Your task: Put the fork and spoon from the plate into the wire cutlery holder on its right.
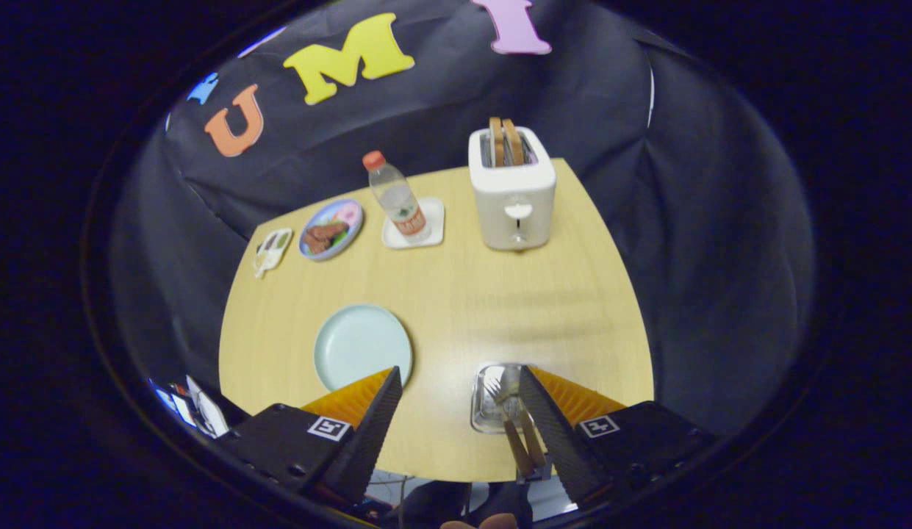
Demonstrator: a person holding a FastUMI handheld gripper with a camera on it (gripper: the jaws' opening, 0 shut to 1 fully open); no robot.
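With both utensils standing in the holder: the task reads as finished, judging by how things lie.
Gripper (459,389): jaws spread wide, holding nothing; they hang above the near edge of the worktop, and bare wood shows between them.
Wire cutlery holder (486,415): a small shiny metal basket near the front edge of the round pale wooden worktop (514,308), touching the inner side of the right jaw in this view, which covers its right part.
Fork (498,400): steel tines down in the holder, wooden handle leaning toward the camera; it rests against the rim, which keeps it propped.
Spoon (528,433): close beside the fork, its wooden handle likewise leaning near; the bowl end is hard to make out among the wires.
Pale blue-green round plate (361,345): left of the holder, just beyond the left jaw's tip, with nothing on it.
Far row: white two-slot toaster (511,192) with bread slices standing up in it, far right of centre; clear plastic bottle with a red cap (395,197) tilted on a white square coaster (415,224); blue-rimmed dish with toy food (331,229); a small white item at far left, too small to name.
Likely next: draw the gripper back, as I judge.
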